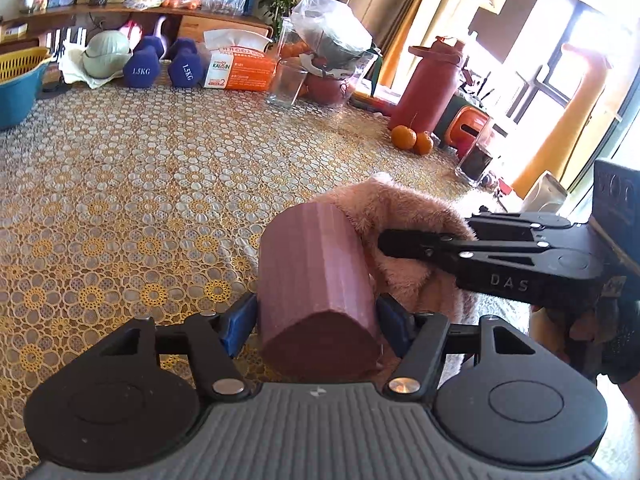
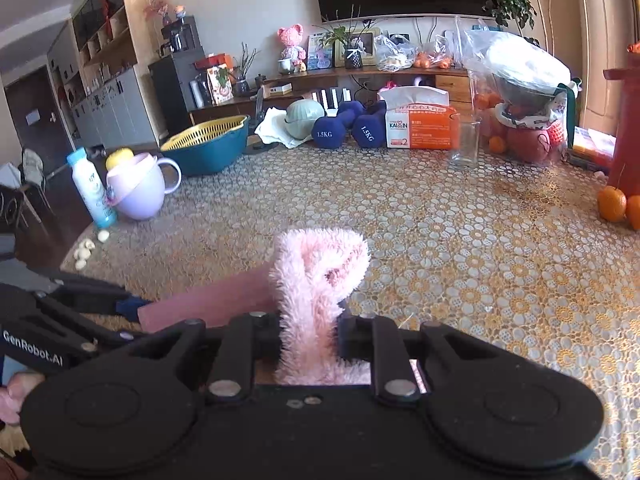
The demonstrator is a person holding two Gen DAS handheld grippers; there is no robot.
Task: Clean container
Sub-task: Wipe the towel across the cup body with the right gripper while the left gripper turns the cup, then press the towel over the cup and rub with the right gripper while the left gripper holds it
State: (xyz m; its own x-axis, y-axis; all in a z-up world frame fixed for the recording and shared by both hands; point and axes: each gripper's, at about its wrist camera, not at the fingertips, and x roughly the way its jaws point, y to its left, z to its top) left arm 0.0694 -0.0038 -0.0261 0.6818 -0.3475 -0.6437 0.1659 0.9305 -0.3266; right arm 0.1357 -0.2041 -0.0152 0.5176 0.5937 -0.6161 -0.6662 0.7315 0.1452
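A ribbed pink cup-like container (image 1: 316,276) lies on its side with its base toward the camera, and my left gripper (image 1: 318,322) is shut on it with the blue pads against its two sides. A fluffy pink cloth (image 1: 404,216) is bunched at the container's far end. My right gripper (image 1: 400,240) comes in from the right and is shut on that cloth. In the right wrist view the cloth (image 2: 320,276) stands up between the right gripper's (image 2: 310,332) fingers, and the container (image 2: 208,300) shows to the left, touching the cloth.
The lace-patterned table (image 1: 140,184) carries two blue dumbbells (image 1: 160,64), a tissue box (image 1: 240,68), a glass (image 1: 286,82), a red bottle (image 1: 430,84), oranges (image 1: 412,138), a lilac mug (image 2: 140,188), a white bottle (image 2: 92,188) and a teal basin (image 2: 208,144). A gloved hand (image 1: 600,332) holds the right gripper.
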